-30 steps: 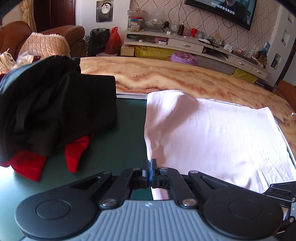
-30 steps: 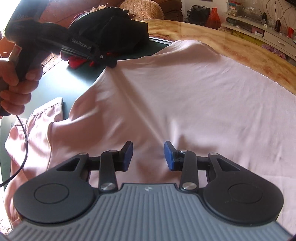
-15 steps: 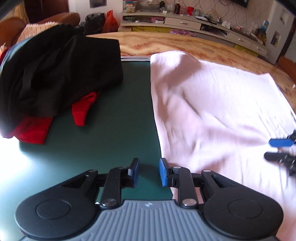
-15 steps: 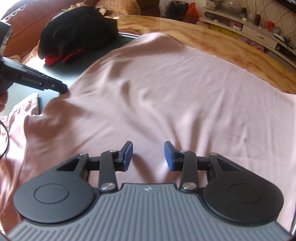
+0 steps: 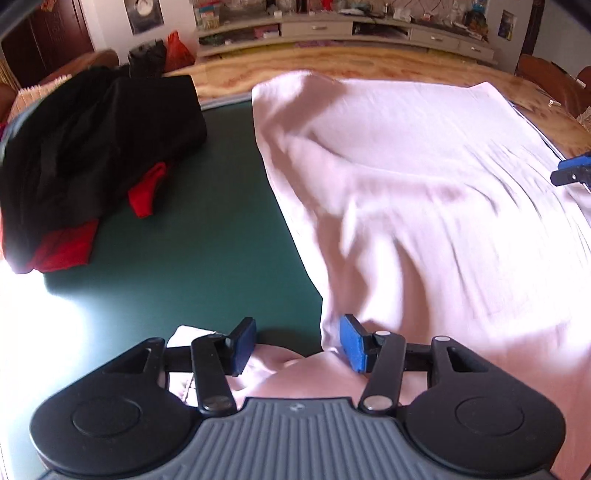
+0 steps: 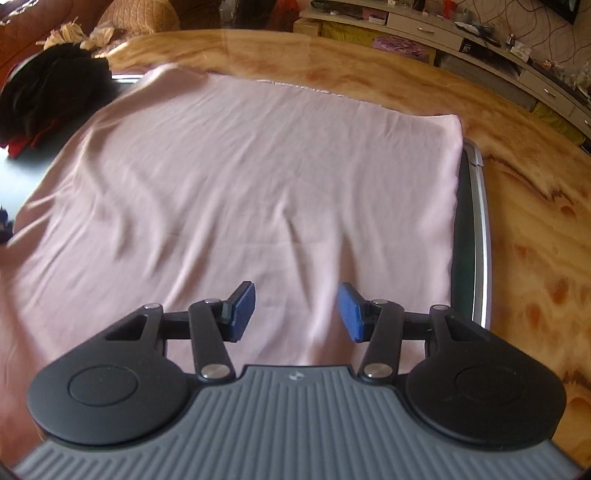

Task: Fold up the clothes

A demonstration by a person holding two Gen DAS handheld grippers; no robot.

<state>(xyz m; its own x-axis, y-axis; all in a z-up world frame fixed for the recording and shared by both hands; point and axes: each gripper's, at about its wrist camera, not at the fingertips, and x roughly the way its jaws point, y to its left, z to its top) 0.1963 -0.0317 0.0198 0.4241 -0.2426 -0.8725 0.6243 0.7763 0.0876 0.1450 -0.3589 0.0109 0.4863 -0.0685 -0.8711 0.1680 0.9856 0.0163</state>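
We see a soft, wrinkled pink garment point(image 6: 258, 177) spread flat on the smooth green mat point(image 5: 184, 266), our left gripper point(image 5: 297, 345) and right gripper point(image 6: 296, 312) just opened, blue pads gripping nothing, crumpled black-and-red clothes point(image 5: 85, 155) heaped beside.

Home living room, brown sofa point(image 6: 22, 22), long TV cabinet point(image 5: 369, 27), patterned wallpaper point(image 6: 517, 14)

Left gripper point(image 5: 297, 345) and right gripper point(image 6: 297, 312) jaws just opened, gripping nothing.
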